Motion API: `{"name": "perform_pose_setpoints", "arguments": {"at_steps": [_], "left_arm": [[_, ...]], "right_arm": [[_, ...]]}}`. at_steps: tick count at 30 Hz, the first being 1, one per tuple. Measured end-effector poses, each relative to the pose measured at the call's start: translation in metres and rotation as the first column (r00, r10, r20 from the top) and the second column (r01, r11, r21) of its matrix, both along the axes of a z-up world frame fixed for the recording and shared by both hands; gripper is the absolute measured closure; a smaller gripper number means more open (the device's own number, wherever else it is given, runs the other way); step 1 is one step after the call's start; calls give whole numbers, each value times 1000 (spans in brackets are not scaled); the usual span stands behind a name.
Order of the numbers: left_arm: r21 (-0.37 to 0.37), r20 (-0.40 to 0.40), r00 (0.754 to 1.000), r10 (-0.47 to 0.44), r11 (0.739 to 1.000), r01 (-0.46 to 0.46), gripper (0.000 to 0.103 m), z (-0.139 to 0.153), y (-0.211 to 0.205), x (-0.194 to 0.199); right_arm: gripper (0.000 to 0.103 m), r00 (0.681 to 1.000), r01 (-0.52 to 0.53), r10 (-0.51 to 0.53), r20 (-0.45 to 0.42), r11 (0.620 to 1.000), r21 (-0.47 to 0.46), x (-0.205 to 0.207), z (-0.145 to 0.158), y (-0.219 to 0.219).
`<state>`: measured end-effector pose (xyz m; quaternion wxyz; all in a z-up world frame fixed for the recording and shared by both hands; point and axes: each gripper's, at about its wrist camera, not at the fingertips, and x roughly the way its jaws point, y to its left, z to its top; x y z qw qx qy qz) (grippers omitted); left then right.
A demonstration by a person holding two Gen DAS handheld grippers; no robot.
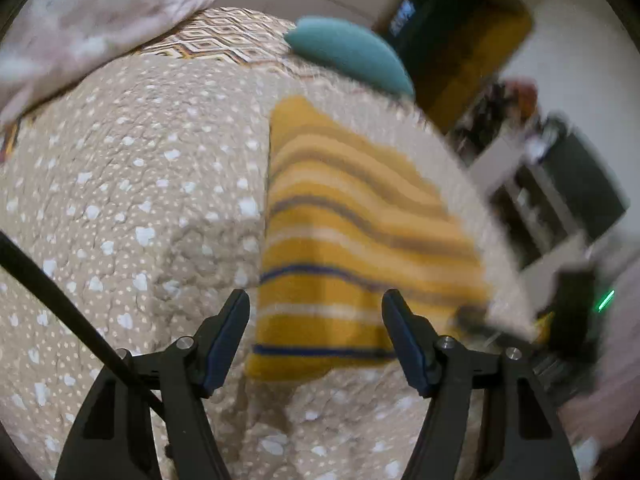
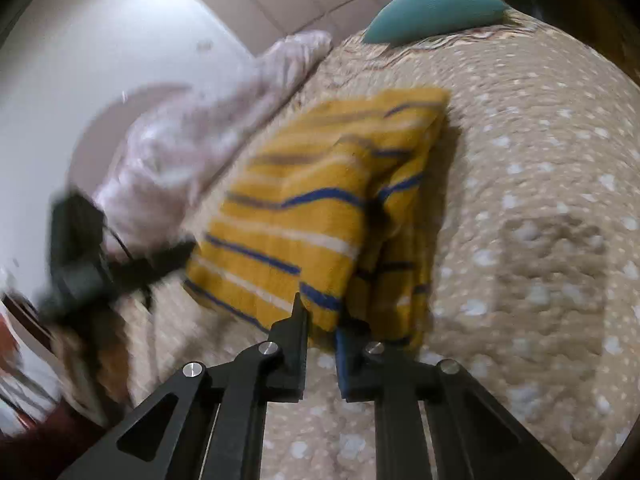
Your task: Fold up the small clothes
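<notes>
— What's under the tool?
— A bed with a beige spotted cover [image 1: 140, 208].
— And on it?
— A folded yellow striped cloth [image 1: 340, 248] just ahead, a teal pillow [image 1: 352, 56] farther beyond, and a pale bundle [image 1: 92, 12] off left.

The left gripper [image 1: 316, 322] hangs with its jaws spread wide, one finger on each side of the near edge of the yellow striped cloth [image 1: 352, 248], gripping nothing. The right gripper [image 2: 322, 322] is nearly closed at that cloth's near corner, a narrow gap between its fingers; blur hides whether it pinches the fabric.

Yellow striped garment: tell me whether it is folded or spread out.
Folded. The yellow striped garment lies as a compact rectangle on the bedspread, and the right wrist view shows stacked layers along its near edge.
</notes>
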<state>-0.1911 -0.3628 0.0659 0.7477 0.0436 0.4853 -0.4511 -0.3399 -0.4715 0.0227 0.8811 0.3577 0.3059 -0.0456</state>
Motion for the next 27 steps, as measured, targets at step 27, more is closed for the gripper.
{"name": "perform_pose_setpoints", "arguments": {"at_steps": [27], "left_arm": [[60, 234, 954, 186, 977, -205, 13, -53, 69, -25]], "right_arm": [[58, 995, -98, 98, -7, 985, -142, 115, 71, 27]]}}
